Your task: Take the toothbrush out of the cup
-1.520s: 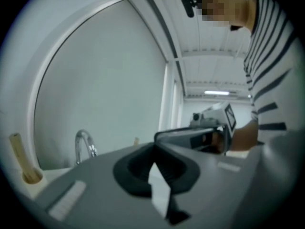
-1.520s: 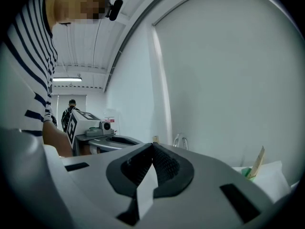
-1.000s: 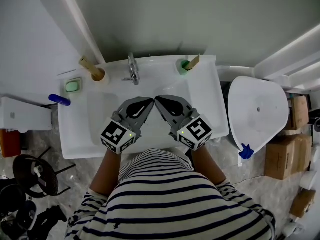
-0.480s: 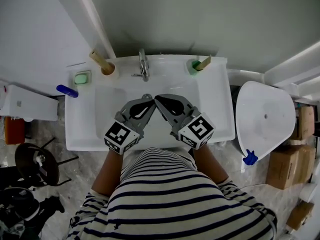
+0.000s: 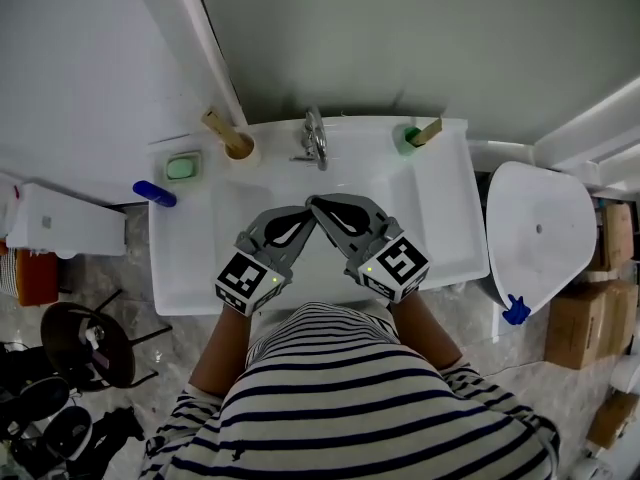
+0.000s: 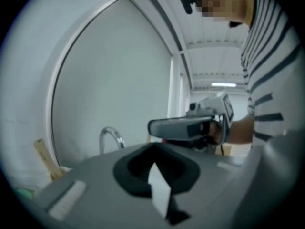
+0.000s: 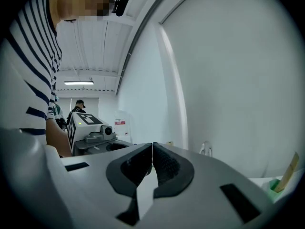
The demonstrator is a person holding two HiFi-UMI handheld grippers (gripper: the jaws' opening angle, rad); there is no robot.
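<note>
Currently | left gripper (image 5: 298,218), right gripper (image 5: 324,207) jaws together, empty, over sink (image 5: 440,218): reach not begun | toothbrush (image 5: 431,130) leans in green cup (image 5: 407,139), back-right corner.

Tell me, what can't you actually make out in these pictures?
Brush heads: head view, sunk inside the green cup and the tan cup; only handles show.
Drain of the sink: head view, covered by the left claw and right claw.
Tan cup, left gripper view: mostly behind the claw's own body, and blurred.

Left gripper (image 5: 304,217) and right gripper (image 5: 315,204) hover, tips close together, above the sink (image 5: 195,248).
</note>
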